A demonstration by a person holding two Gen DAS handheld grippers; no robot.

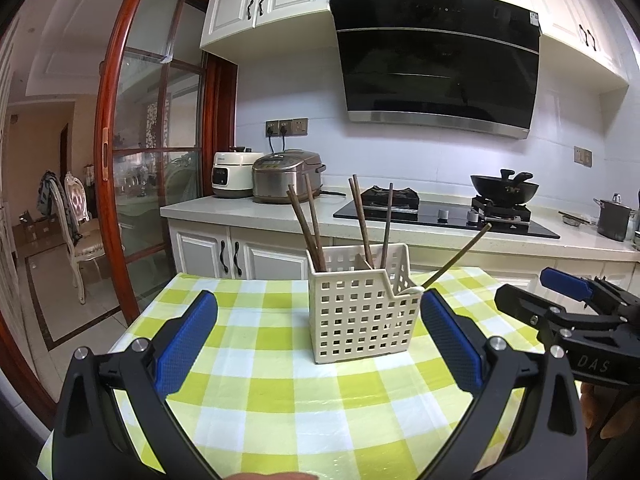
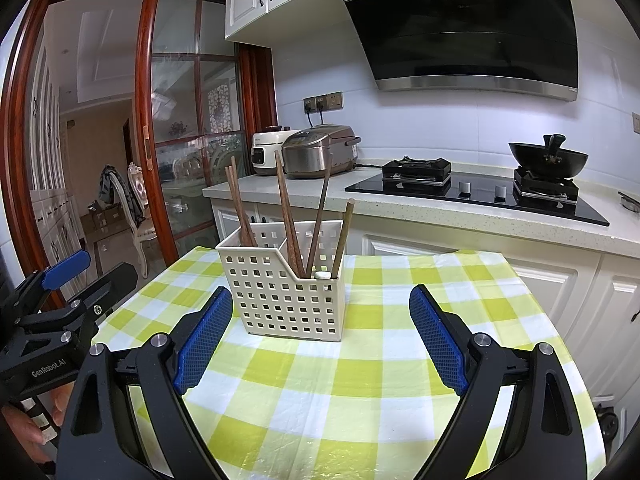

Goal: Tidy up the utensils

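Observation:
A cream perforated utensil basket stands on the green-checked tablecloth; it also shows in the right wrist view. Several brown wooden chopsticks stand upright in it, and a lighter stick with a white end leans out to the right. In the right wrist view the chopsticks and the lighter stick stand in the basket. My left gripper is open and empty, just in front of the basket. My right gripper is open and empty, to the basket's right front.
A kitchen counter runs behind the table with two cookers, a black hob and a wok. A range hood hangs above. A glass sliding door stands to the left.

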